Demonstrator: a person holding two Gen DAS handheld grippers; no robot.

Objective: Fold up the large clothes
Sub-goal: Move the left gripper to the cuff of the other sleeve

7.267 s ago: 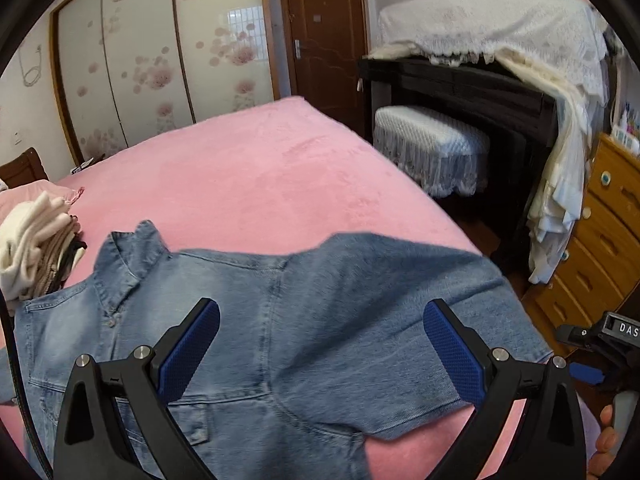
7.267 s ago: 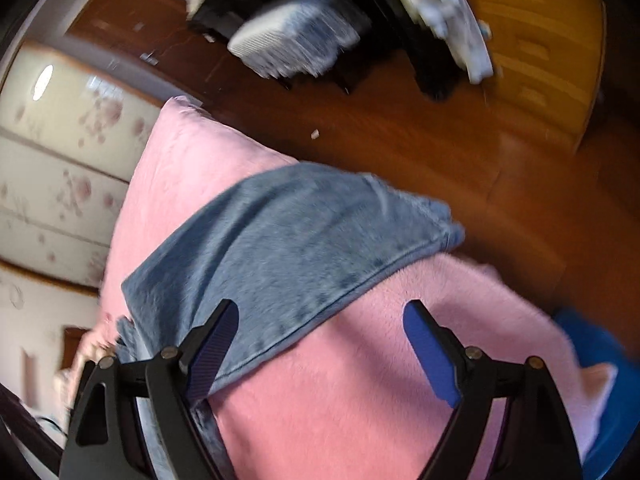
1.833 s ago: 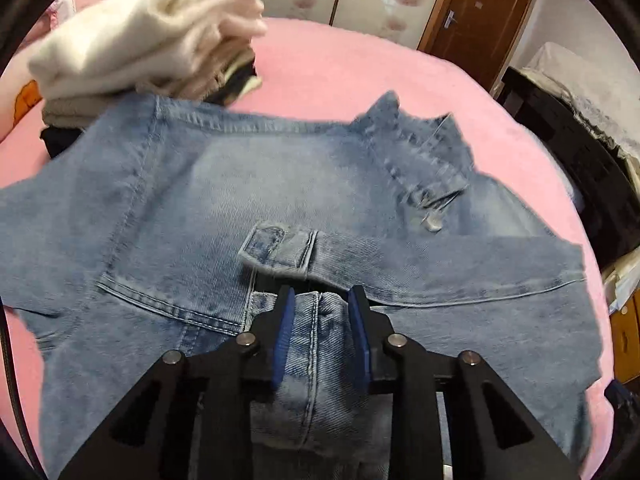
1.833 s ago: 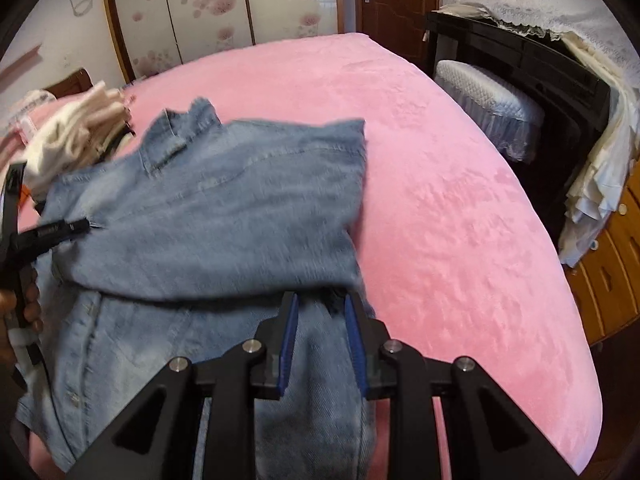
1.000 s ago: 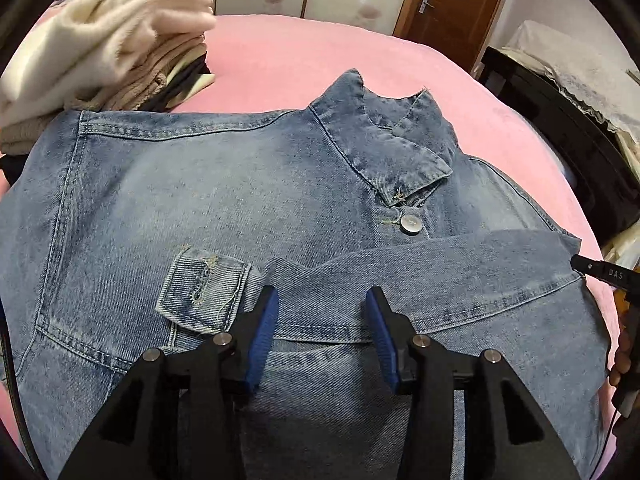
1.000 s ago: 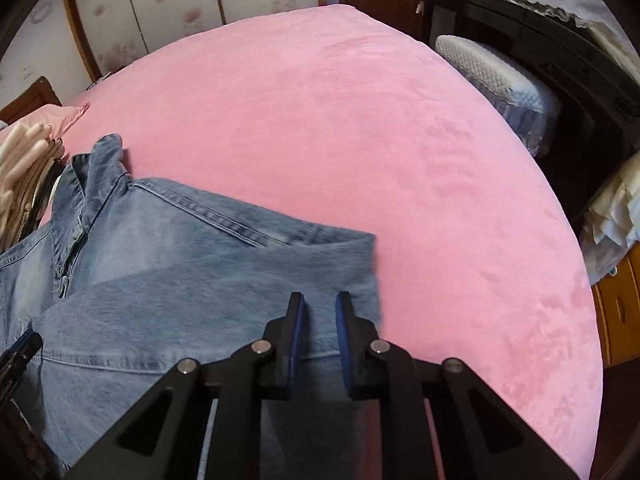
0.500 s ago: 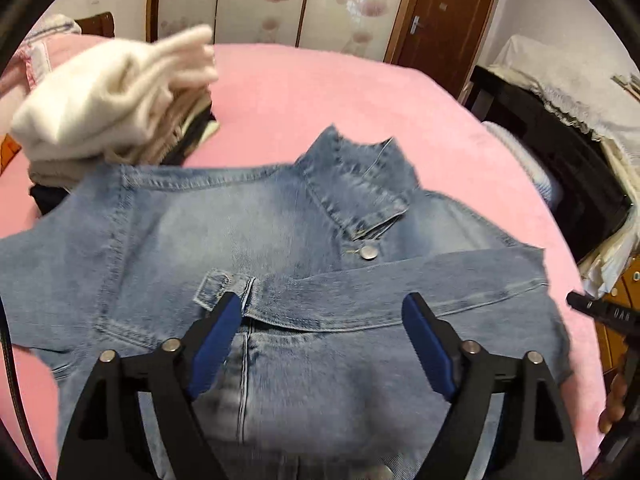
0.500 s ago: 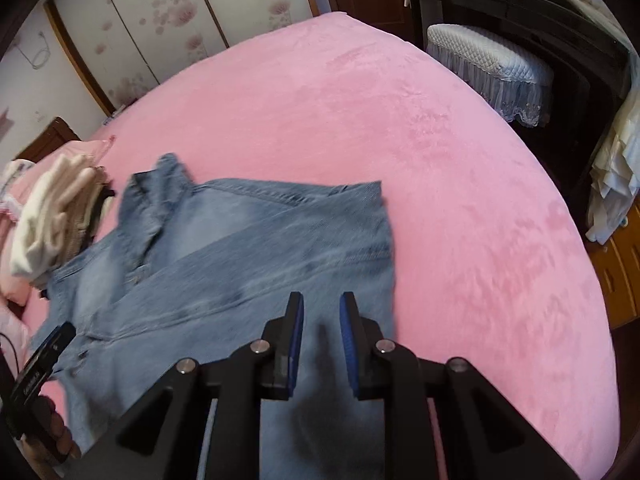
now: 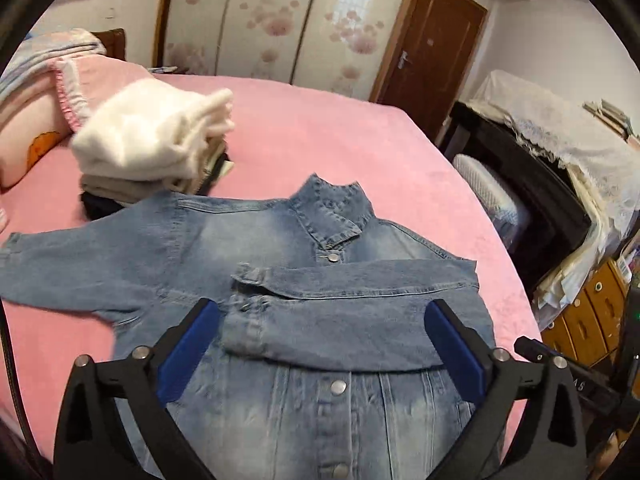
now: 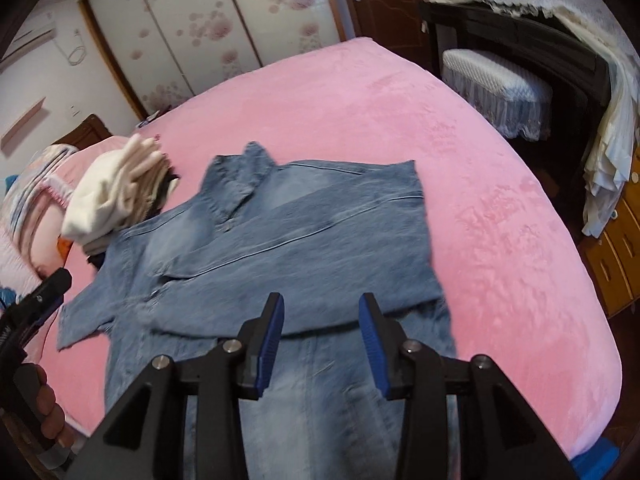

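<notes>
A blue denim jacket (image 9: 280,248) lies front up on the pink bed (image 9: 320,128). Its right sleeve (image 9: 352,304) is folded across the chest; the left sleeve (image 9: 60,256) lies spread out to the left. My left gripper (image 9: 320,340) is wide open and empty, raised above the folded sleeve. My right gripper (image 10: 320,332) is open and empty above the jacket's (image 10: 300,232) lower front. The left gripper shows in the right wrist view (image 10: 36,308), and the right gripper shows in the left wrist view (image 9: 560,364).
A stack of folded clothes (image 9: 156,148) topped by a cream sweater sits behind the jacket's left shoulder. Pillows (image 9: 36,92) lie at far left. A dark piano with a lace cover (image 9: 540,160), a stool (image 10: 500,92) and wooden drawers (image 9: 592,312) stand right of the bed.
Both grippers let go of the jacket. The left opened wide and drew back and up; the right, shut half a second ago, has opened. The sleeve stays folded across the chest.
</notes>
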